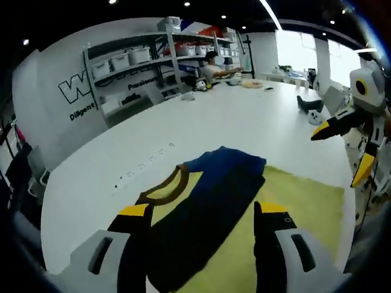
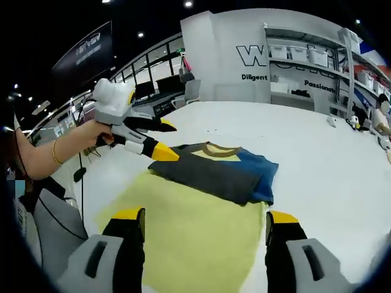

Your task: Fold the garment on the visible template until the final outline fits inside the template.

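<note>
Grey shelving [image 1: 143,61] loaded with white bins is seen at upper left in the left gripper view, beside a lettered white wall [image 1: 55,104], behind a white table [image 1: 244,122]

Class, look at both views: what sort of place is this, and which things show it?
Probably a lab or workshop: a big white table, storage shelves with bins against a wall with printed lettering, and a person working at the far end.
</note>
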